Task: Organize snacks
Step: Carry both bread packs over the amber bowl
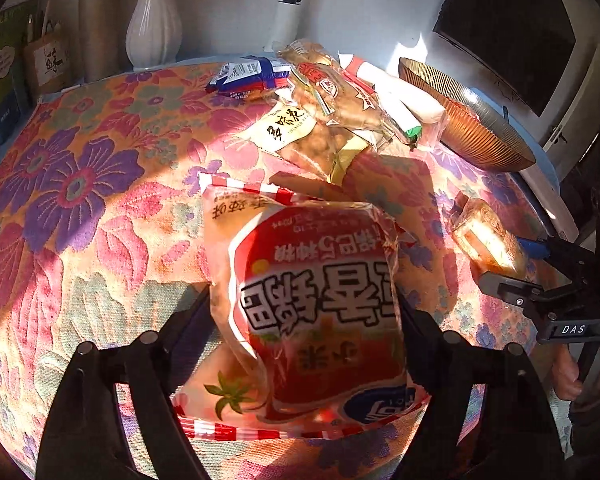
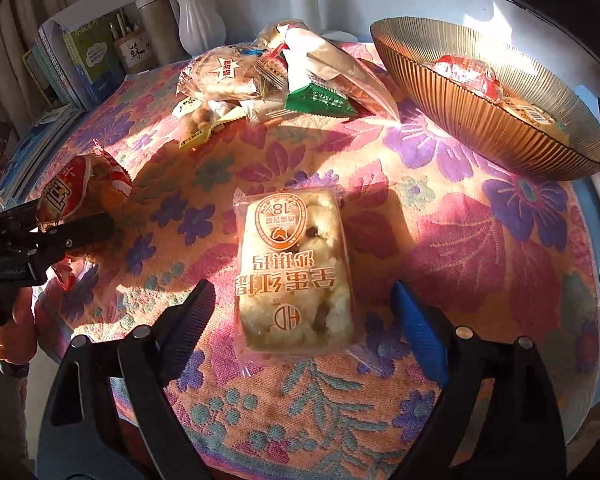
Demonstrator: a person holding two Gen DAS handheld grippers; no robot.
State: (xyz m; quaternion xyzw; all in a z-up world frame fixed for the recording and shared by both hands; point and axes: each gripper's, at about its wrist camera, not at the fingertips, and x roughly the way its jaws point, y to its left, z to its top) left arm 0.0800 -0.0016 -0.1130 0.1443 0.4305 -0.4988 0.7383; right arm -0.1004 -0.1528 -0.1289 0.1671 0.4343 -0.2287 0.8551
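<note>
Left tool (image 1: 304, 304) clamped on red rice-cracker packet (image 1: 312, 304); right tool (image 2: 300, 312) spread wide around egg-cake packet (image 2: 296, 272), pads clear, on floral surface (image 2: 480, 240).

A left gripper (image 1: 304, 308) holds a red and white snack packet (image 1: 308, 312) between its two black fingers (image 1: 188, 316), which press on the packet's sides. Below lies a floral tablecloth (image 1: 80, 208). Further back sits a heap of snack packets (image 1: 332, 104), with a ribbed golden bowl (image 1: 472, 120) to its right. At the right edge, the right gripper (image 1: 496, 256) is around a small clear-wrapped pastry (image 1: 484, 236). A white vase (image 1: 154, 20) stands at the back.
</note>
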